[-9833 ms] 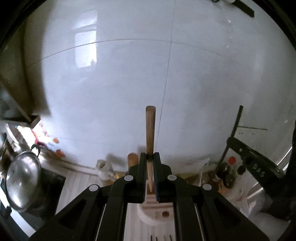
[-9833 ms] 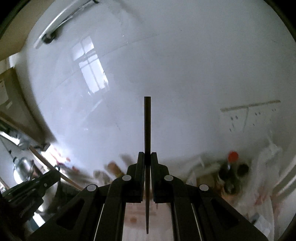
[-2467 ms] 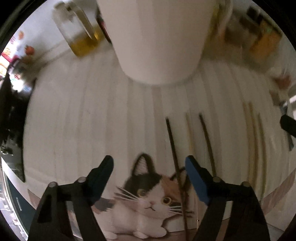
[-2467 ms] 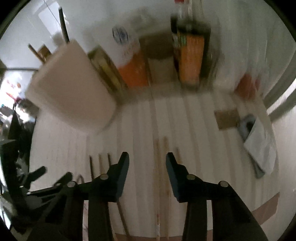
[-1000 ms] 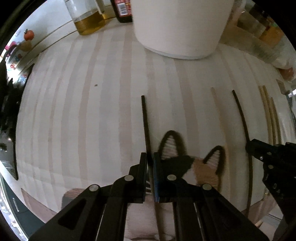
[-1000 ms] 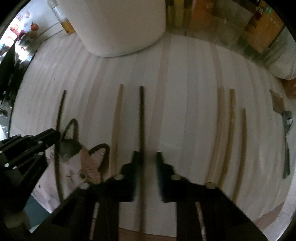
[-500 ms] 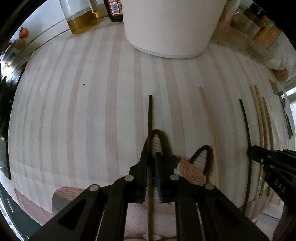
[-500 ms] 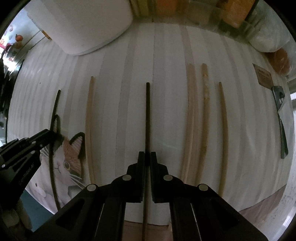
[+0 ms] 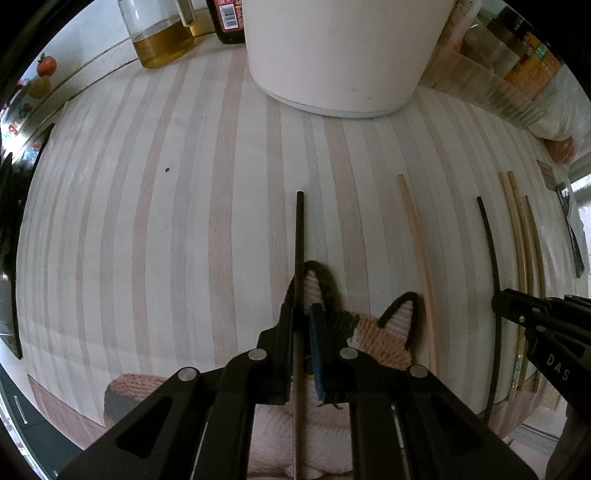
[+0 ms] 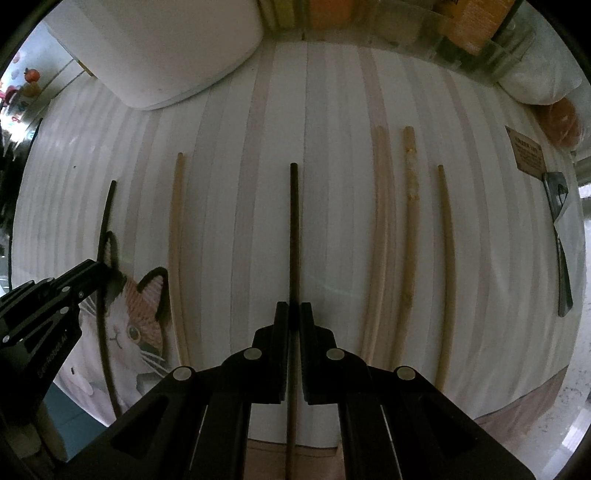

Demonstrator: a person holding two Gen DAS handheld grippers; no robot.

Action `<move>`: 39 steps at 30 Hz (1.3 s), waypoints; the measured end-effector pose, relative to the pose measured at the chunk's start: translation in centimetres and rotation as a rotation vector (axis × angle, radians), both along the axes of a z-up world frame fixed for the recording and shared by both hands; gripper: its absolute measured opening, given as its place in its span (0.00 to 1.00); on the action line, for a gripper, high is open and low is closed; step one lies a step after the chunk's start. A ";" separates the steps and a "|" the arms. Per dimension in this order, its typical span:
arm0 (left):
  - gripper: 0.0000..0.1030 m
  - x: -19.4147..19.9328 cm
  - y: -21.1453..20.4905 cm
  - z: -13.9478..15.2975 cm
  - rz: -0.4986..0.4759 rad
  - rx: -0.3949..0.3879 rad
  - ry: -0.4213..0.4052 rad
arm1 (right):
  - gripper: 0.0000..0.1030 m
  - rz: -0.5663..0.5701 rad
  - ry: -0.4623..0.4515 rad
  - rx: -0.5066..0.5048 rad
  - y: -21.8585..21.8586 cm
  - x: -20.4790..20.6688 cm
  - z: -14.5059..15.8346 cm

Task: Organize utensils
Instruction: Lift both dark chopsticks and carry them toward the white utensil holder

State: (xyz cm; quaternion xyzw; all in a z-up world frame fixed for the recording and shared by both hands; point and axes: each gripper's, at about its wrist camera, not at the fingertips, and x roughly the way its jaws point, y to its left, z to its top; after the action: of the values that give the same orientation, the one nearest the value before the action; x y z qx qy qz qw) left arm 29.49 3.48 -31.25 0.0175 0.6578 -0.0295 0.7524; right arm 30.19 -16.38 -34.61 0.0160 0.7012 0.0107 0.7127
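Several chopsticks lie in a row on a striped white cloth (image 9: pixel 147 221). My left gripper (image 9: pixel 303 314) is shut on a dark chopstick (image 9: pixel 300 229) just above the cloth; it also shows in the right wrist view (image 10: pixel 105 218). My right gripper (image 10: pixel 293 308) is shut on another dark chopstick (image 10: pixel 293 221), seen in the left wrist view (image 9: pixel 489 236). A pale chopstick (image 9: pixel 415 229) lies between them. Three tan chopsticks (image 10: pixel 410 221) lie right of my right gripper. A white utensil holder (image 9: pixel 343 51) stands at the back.
A cat picture (image 10: pixel 129 325) is on the cloth's near edge. An oil jar (image 9: pixel 159 33) and a dark bottle (image 9: pixel 225 18) stand back left. Packets and jars (image 9: pixel 517 74) line the back right. A small knife (image 10: pixel 559 236) lies far right.
Both grippers came down from the holder, open above the cloth, then each shut on a dark chopstick. In the last half second both views barely shift.
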 end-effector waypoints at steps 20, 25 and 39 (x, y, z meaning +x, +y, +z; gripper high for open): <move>0.03 0.2 -1.4 0.0 0.011 0.034 -0.016 | 0.05 -0.028 -0.018 0.025 -0.3 0.0 -0.1; 0.03 -0.1 -1.2 2.9 0.025 -0.015 -0.072 | 0.05 -0.078 -0.068 0.103 -1.9 -0.9 0.7; 0.03 -1.0 -1.1 9.7 0.021 -0.059 -0.231 | 0.04 -0.081 -0.284 0.186 -2.5 -1.9 7.2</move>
State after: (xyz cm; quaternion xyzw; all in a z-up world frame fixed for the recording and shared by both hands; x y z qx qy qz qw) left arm 28.45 2.41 -21.54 -0.0083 0.5659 -0.0390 0.8235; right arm 28.31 -18.90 -27.44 0.1084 0.5881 0.0488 0.8000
